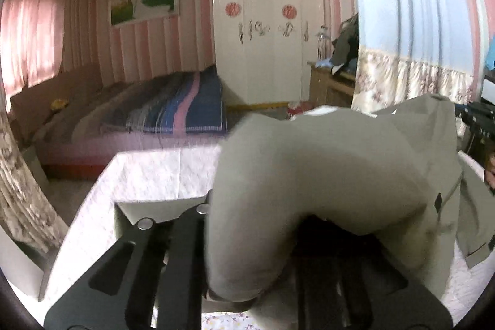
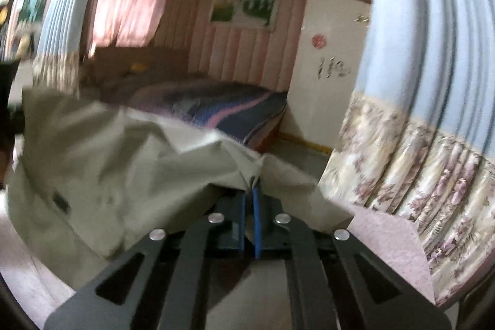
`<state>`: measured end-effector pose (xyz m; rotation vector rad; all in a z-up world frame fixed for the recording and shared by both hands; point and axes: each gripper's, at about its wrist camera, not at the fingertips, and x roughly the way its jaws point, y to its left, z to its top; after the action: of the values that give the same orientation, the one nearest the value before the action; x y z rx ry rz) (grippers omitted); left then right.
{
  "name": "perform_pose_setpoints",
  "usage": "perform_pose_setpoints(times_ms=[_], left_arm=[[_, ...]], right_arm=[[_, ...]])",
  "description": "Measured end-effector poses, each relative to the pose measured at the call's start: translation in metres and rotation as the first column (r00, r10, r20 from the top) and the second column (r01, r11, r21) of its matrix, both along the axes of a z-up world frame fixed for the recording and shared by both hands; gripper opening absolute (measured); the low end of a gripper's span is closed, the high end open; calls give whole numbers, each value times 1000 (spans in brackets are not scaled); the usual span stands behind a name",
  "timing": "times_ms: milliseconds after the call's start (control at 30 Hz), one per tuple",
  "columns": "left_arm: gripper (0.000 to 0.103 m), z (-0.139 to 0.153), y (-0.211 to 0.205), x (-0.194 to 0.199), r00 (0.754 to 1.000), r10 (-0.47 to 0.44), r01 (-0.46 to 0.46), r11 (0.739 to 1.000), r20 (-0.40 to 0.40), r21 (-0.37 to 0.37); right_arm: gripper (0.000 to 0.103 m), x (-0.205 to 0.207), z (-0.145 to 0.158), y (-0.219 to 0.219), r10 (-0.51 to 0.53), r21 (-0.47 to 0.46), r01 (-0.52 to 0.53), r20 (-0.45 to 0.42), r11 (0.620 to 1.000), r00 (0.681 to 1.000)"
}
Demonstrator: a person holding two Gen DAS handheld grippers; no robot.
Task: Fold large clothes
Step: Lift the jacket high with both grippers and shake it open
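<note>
A large grey-green garment (image 1: 324, 175) is lifted off the table with a pale floral cloth (image 1: 148, 172). In the left wrist view it drapes over my left gripper (image 1: 247, 225) and hides the fingertips; the fabric bunches where the jaws meet. In the right wrist view my right gripper (image 2: 251, 190) has its blue pads (image 2: 256, 212) pressed together on an edge of the same garment (image 2: 117, 156), which hangs to the left. A dark small patch (image 2: 60, 201) shows on the fabric.
A bed with a striped blanket (image 1: 173, 110) stands behind the table. A white wardrobe (image 1: 263, 30) is at the back. A blue and floral curtain (image 2: 411, 126) hangs close on the right. The other gripper's black body (image 1: 479, 119) shows at the far right.
</note>
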<state>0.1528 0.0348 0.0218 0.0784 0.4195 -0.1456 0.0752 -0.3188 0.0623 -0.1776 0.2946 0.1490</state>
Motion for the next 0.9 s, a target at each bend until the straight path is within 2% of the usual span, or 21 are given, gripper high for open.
perform_pose_setpoints(times_ms=[100,233,333,533,700,900], left_arm=[[12,36,-4,-14,998,3,-3,1000,59,-7],[12,86,-3,-38,990,9,-2,999,141,-49],[12,123,-6,-63,975,12,-2,999,222,-44],[13,198,-21,-121,933,7,18,998,359,-68],[13,255,-36,-165,896,1,30,997,445,-64],[14,311,-49,-208,859,9,14,999,512,-40]], right_arm=[[3,-22,40,-9,-7,53,2,91,999,996],[2,-63,93,-9,-16,85,-3,221,996,975],[2,-104,140,-6,-28,90,-3,346,996,938],[2,-182,215,2,-57,108,1,512,994,857],[2,-240,271,12,-69,107,7,584,994,809],[2,-276,328,14,-76,102,19,591,995,803]])
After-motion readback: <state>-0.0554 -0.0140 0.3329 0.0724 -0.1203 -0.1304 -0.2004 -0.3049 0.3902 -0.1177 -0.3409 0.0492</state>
